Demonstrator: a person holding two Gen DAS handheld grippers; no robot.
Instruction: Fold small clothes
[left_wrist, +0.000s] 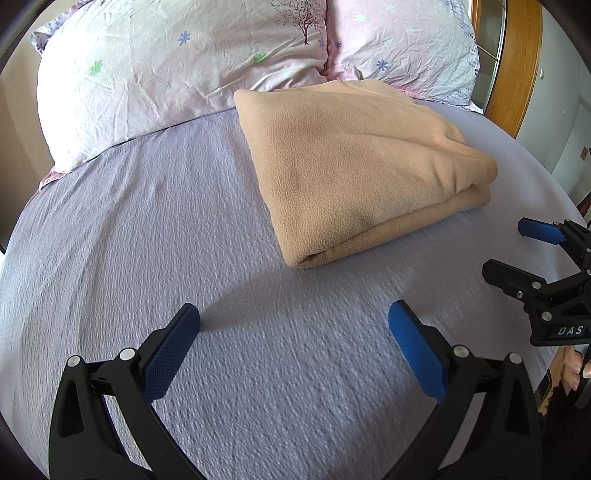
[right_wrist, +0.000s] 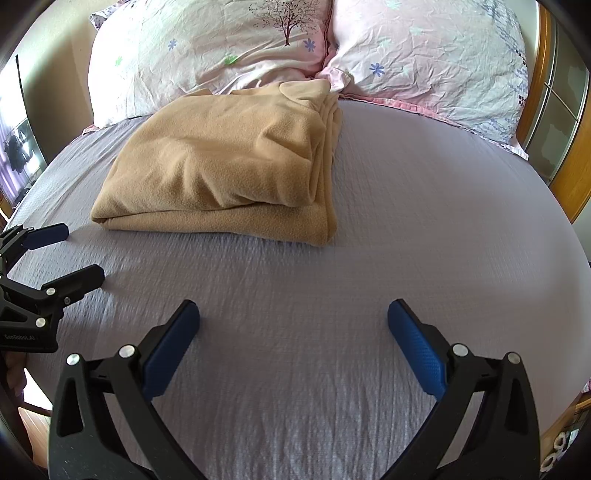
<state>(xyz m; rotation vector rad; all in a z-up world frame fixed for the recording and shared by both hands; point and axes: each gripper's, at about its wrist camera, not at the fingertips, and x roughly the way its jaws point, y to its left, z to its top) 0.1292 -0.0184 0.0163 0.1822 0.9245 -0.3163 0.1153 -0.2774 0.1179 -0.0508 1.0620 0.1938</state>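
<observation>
Lying across the far half of the bed (left_wrist: 147, 229), the tan fleece garment (left_wrist: 354, 162) already sits in a compact stack of several layers, its far edge touching the two flowered pillows (left_wrist: 155, 74), so the folding itself looks done or close to it, and this moment reads as a pause between steps. Nearer than the garment, both tongs hang over bare sheet: the left gripper (left_wrist: 293, 332) has its blue pads spread wide with nothing between them, and the right gripper (right_wrist: 293, 332) is spread just the same, well short of the garment's near edge. Any next move, I judge, calls for a check of the loose layered edges on the garment's right side, which sit a little uneven, and perhaps a pinch there to square them or a light press on the puffed top layer. Hard to tell is what kind of garment this is, since sleeves, collar or legs are tucked out of view. Hands are cut off at the frame edges, and the sheet's near part is blurred.
</observation>
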